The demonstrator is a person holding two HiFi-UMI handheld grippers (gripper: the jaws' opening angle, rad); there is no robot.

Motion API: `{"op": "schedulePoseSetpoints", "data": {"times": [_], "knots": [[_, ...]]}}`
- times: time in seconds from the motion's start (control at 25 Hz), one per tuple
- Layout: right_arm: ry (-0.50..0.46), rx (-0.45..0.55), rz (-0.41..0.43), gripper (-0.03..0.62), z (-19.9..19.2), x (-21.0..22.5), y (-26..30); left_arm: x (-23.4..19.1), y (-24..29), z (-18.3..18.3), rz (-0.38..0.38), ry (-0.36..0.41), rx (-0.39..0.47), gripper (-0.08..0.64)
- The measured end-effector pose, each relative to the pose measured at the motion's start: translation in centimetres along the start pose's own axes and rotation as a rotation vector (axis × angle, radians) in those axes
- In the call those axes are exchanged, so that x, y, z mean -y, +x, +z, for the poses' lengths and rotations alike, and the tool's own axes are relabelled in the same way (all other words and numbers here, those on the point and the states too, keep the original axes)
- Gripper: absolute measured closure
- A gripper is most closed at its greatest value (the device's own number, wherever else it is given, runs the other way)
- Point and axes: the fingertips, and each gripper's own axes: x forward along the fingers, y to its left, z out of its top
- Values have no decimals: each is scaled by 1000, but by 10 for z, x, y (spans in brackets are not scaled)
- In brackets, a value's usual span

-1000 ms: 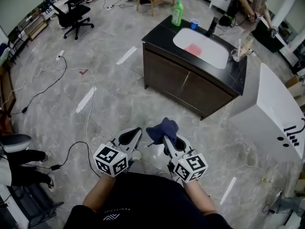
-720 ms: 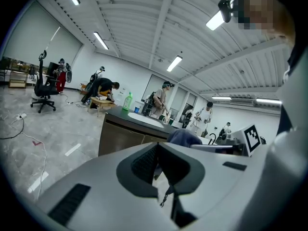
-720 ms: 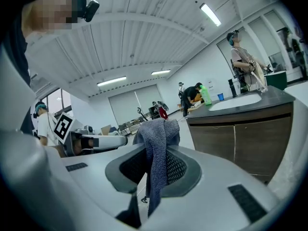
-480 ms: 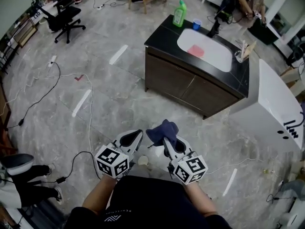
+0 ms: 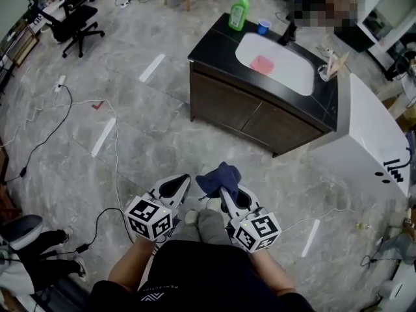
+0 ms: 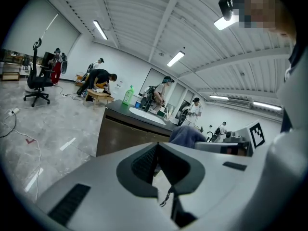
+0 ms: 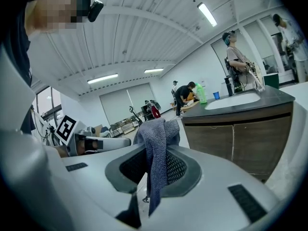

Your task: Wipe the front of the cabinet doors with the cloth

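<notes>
I hold the right gripper (image 5: pixel 225 195) with jaws clamped on the blue cloth (image 5: pixel 218 176), lower centre; the left gripper (image 5: pixel 180 186) has jaws closed, empty. The cabinet doors (image 5: pixel 250 114) stand well apart, upper centre, nearer the right gripper.

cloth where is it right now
The cloth is clamped in the right gripper, low centre of the head view, just right of the left gripper and well short of the cabinet.

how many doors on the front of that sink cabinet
2: the left door and the right door, side by side below the black countertop. Any doors on other sides are hidden.
</notes>
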Motion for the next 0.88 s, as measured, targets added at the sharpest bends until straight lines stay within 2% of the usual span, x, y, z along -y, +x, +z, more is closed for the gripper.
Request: {"op": "schedulePoseSetpoints", "data": {"times": [0.44,0.88], "knots": [[-26,42,52,522,40,58,22,5,70,41,-1,51,30,552],[4,53,79,522,47,96,35,3,116,58,40,98,30,552]]}}
